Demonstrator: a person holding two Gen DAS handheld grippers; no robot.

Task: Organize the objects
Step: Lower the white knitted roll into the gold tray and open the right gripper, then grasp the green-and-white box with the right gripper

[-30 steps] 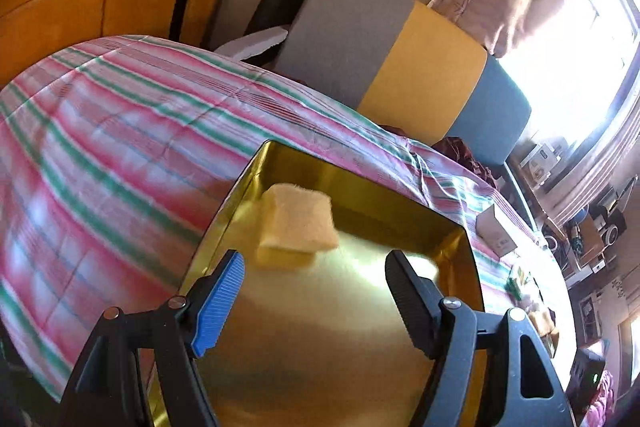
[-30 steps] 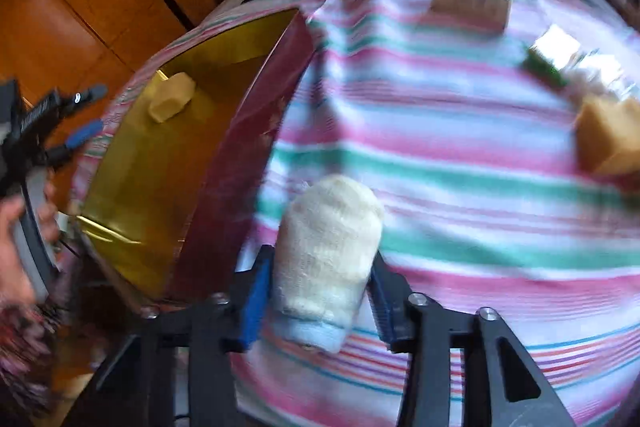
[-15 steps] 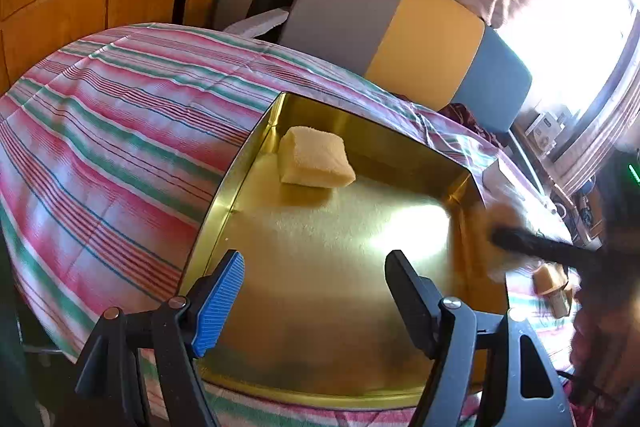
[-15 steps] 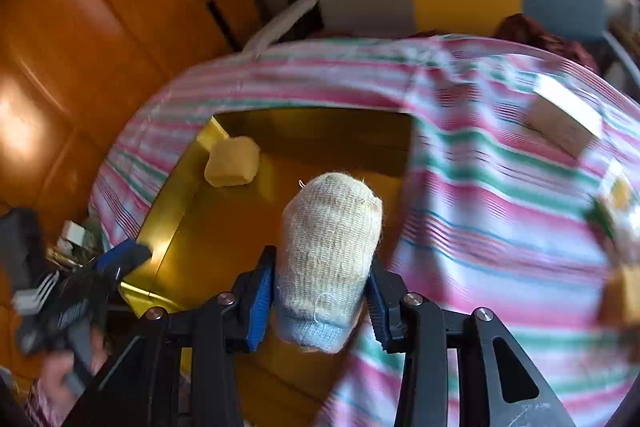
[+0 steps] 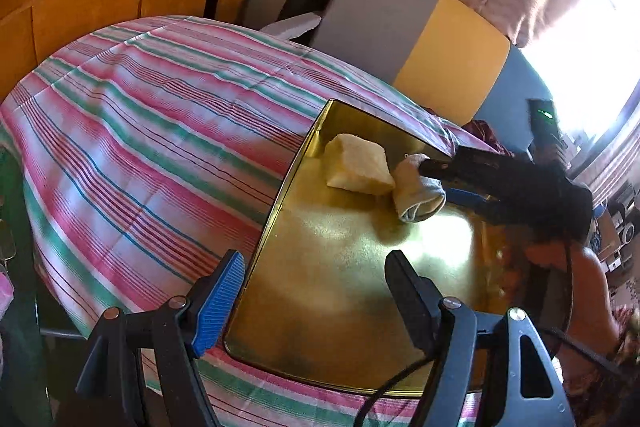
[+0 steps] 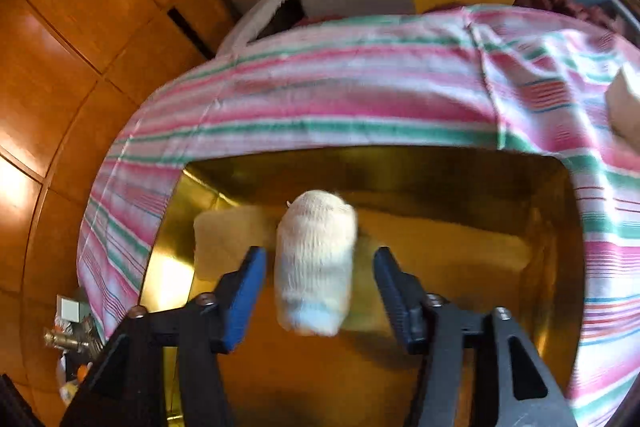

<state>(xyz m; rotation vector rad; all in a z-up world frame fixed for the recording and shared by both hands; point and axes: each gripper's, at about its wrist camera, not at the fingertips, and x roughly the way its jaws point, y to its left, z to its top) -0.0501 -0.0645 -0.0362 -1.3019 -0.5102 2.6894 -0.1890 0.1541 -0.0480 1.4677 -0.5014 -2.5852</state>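
While the right claw [image 6: 318,281] opens off the blurred rolled sock [image 6: 316,263], the left claw [image 5: 316,291] gapes empty.

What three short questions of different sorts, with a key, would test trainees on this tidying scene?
1. True or false: the sponge lies inside the gold tray.
2. What sits between the fingers of the right gripper: A a white box, B a rolled sock, C nothing?
3. Is anything between the fingers of the left gripper?

Key: 1 true. 2 B; the jaws are opening and gaps show on both sides of the sock. 3 No, it is open over the tray.
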